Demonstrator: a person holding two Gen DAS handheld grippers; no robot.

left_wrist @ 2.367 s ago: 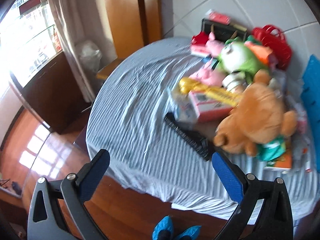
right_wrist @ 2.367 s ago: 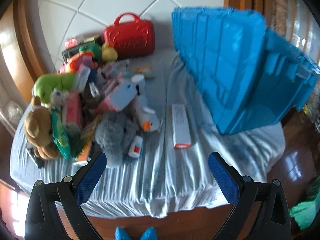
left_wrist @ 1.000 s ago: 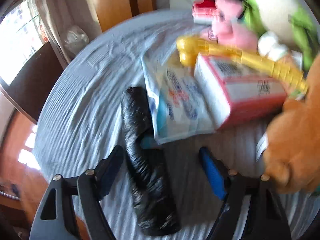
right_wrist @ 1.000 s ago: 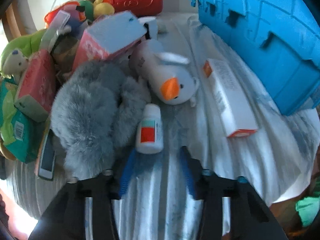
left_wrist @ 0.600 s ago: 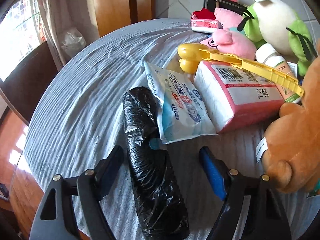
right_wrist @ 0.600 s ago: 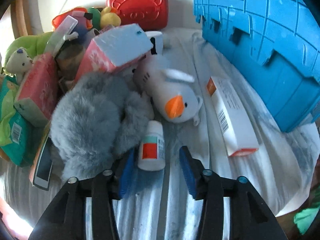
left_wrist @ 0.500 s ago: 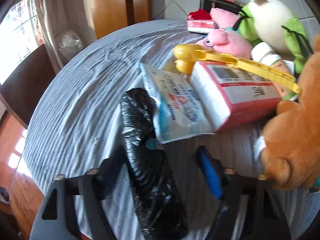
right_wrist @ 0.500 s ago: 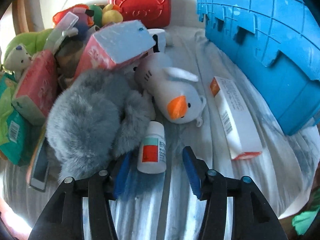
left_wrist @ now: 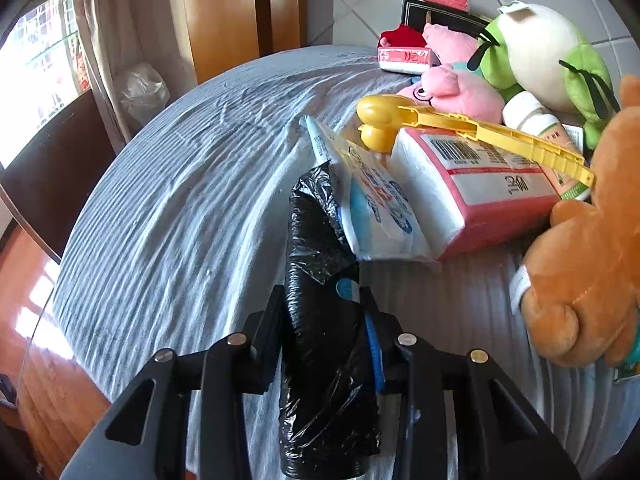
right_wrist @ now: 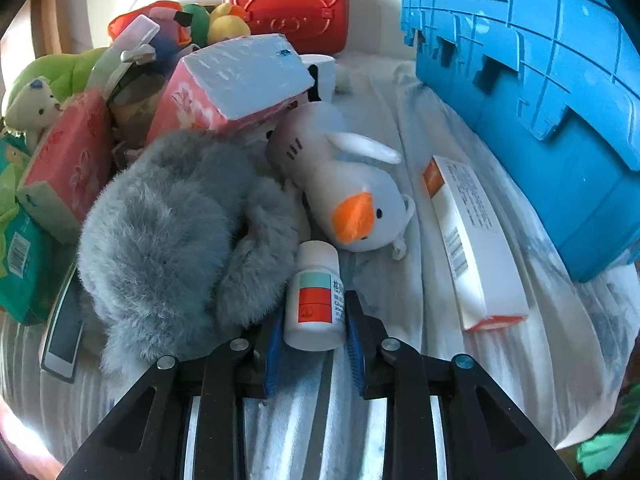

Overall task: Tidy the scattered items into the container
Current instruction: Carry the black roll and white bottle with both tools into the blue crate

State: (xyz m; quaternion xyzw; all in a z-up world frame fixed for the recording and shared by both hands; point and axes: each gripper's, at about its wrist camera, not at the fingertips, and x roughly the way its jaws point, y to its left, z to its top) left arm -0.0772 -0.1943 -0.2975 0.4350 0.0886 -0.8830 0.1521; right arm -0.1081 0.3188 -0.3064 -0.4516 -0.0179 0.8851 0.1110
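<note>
My left claw [left_wrist: 322,322] is clamped on a crinkly black bag roll [left_wrist: 320,280] lying on the striped cloth [left_wrist: 180,208]; a wipes packet [left_wrist: 372,208] overlaps its far end. My right claw [right_wrist: 314,334] pinches a white pill bottle [right_wrist: 316,298] pressed against grey fur [right_wrist: 168,236], a plush duck [right_wrist: 344,196] just beyond. The blue crate [right_wrist: 540,88] stands right, cloth between bare except for a long carton [right_wrist: 472,240].

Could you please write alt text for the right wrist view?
The right tongs are shut on a white pill bottle lying on a pale cloth. A grey plush and a white duck plush lie beside it, with a blue crate at right.
</note>
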